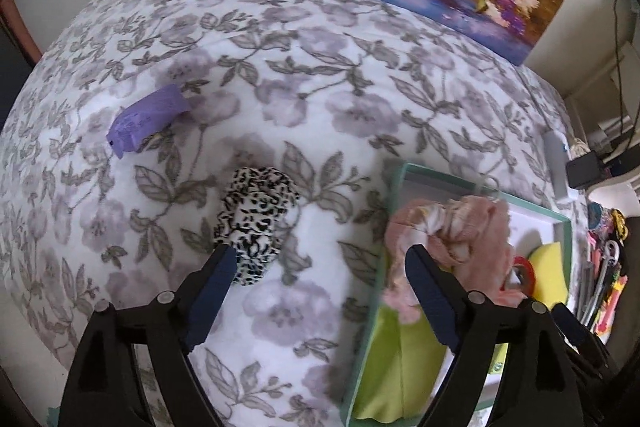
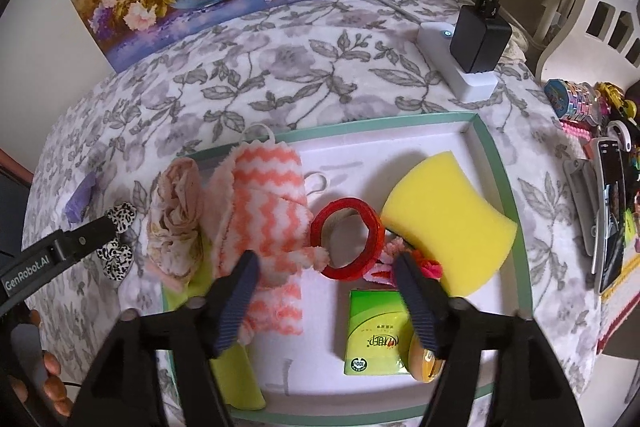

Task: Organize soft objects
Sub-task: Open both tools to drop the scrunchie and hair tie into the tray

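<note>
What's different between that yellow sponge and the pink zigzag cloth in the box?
The yellow sponge is one plain colour; the pink zigzag cloth has salmon and white wavy stripes. The sponge is a smooth, thick block with curved sides, while the cloth is fluffy and loosely bundled. The sponge sits at the right of the green-rimmed box, the cloth toward its left. Both lie inside the box, with a red tape ring between them.

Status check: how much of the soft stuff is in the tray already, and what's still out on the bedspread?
Done: the yellow sponge, the pink zigzag fleece cloth and the beige crumpled fabric lie in the green-rimmed tray. In hand: nothing; the left gripper and the right gripper are both open and empty. Left: the black-and-white leopard scrunchie and the purple packet remain on the floral bedspread.
</note>
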`<state>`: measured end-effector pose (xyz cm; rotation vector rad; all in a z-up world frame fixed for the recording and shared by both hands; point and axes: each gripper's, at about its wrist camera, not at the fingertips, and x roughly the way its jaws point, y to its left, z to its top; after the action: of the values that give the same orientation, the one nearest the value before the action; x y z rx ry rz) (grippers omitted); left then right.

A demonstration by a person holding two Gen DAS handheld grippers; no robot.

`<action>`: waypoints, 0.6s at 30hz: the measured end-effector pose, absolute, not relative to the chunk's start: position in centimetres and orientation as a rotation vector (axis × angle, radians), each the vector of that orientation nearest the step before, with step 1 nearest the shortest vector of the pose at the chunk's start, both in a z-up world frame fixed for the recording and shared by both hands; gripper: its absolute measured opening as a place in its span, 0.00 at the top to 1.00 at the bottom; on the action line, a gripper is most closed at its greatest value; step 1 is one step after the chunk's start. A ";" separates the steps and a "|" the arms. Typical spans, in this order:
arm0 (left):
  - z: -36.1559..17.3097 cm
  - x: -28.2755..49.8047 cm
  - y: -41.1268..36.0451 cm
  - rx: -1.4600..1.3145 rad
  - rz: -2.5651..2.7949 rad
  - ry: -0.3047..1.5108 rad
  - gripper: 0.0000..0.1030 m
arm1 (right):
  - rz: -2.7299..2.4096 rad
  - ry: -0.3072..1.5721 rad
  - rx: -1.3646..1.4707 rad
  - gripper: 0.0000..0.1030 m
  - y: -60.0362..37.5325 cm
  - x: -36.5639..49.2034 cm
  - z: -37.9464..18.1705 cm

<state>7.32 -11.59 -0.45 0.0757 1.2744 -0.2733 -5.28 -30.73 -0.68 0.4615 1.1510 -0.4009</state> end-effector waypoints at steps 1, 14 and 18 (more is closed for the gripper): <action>-0.5 7.4 -11.4 0.078 -0.262 1.272 0.08 | -0.401 1.153 0.458 0.19 -30.7 -5.2 -0.7; 0.0 9.1 -8.4 0.106 -0.152 1.214 0.06 | -0.421 1.124 0.458 0.00 -30.5 -4.9 -0.4; 0.5 9.9 -7.0 0.100 -0.136 1.202 0.06 | -0.419 1.121 0.447 0.00 -29.7 -4.5 0.0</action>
<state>9.87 -6.96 0.49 0.0996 1.2017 -0.1360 -4.47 -29.67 -0.05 0.4471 1.1213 -0.4186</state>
